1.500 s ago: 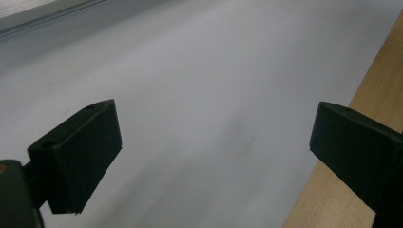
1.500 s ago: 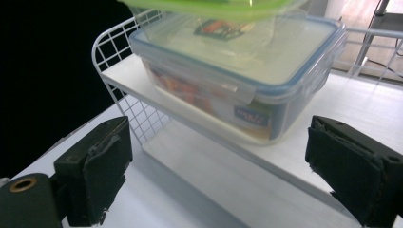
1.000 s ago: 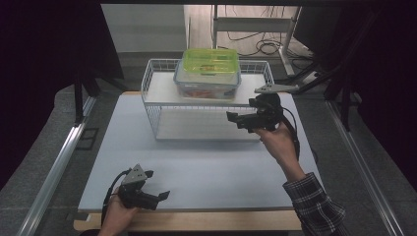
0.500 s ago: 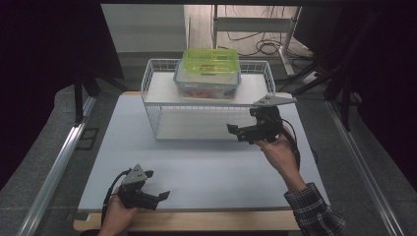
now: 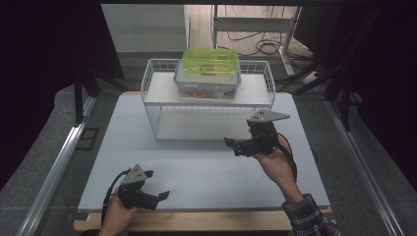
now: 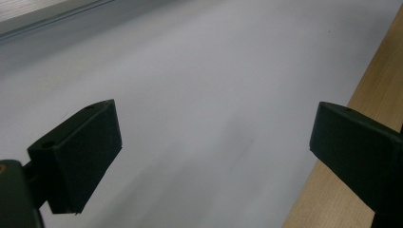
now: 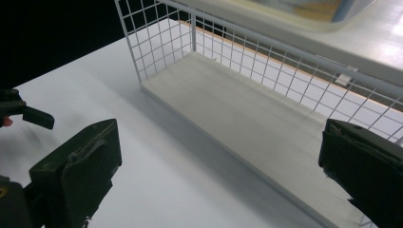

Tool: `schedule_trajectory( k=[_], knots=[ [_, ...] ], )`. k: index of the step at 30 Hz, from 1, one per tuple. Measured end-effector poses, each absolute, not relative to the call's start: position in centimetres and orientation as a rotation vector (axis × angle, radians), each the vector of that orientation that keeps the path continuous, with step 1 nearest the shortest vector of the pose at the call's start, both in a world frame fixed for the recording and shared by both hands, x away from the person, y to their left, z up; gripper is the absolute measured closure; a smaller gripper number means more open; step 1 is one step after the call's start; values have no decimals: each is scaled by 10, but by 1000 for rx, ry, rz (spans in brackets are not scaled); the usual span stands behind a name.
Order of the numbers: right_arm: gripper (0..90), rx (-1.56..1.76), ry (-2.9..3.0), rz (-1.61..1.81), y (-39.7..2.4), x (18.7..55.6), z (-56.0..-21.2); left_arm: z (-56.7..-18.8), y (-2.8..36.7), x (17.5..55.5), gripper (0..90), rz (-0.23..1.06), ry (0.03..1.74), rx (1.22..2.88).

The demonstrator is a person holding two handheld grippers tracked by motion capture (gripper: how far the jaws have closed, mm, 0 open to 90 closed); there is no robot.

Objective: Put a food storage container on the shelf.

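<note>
A clear plastic box with a green lid (image 5: 209,69) stands on the upper shelf of a white wire rack (image 5: 151,109) at the back of the table. My right gripper (image 5: 232,146) is held open just in front of the rack's right half, with nothing between its jaws. In the right gripper view the right gripper (image 7: 218,166) faces the rack's lower board (image 7: 247,109), and the box's bottom (image 7: 309,9) shows at the top. My left gripper (image 5: 158,186) rests open near the front left edge, over the bare white mat (image 6: 214,95).
The white mat (image 5: 196,169) covers a wooden tabletop whose edge (image 6: 375,80) runs beside my left gripper. The left gripper's tip (image 7: 28,114) appears far left in the right gripper view. Metal rails (image 5: 59,162) flank the table; cables lie on the floor behind.
My right gripper has drawn back from the rack's right side toward the person and a little lower. The left gripper has stayed put.
</note>
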State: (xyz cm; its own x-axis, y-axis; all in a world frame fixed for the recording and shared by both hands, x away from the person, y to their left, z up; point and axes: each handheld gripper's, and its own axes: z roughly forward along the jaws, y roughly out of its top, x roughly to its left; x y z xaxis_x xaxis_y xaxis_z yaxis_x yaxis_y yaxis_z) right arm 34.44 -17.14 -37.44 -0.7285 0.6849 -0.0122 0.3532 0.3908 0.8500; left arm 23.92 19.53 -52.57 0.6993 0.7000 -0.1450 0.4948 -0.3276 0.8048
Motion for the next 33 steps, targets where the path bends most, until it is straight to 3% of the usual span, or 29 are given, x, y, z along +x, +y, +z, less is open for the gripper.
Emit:
schedule_trajectory(
  k=[17, 33],
  knots=[
    [6, 912, 2315, 1236, -180, 331, -417, -526, 197, 240, 26, 251, 913, 1979],
    [5, 924, 2312, 1222, -198, 313, -431, -527, 195, 239, 23, 268, 896, 1987]
  ],
)
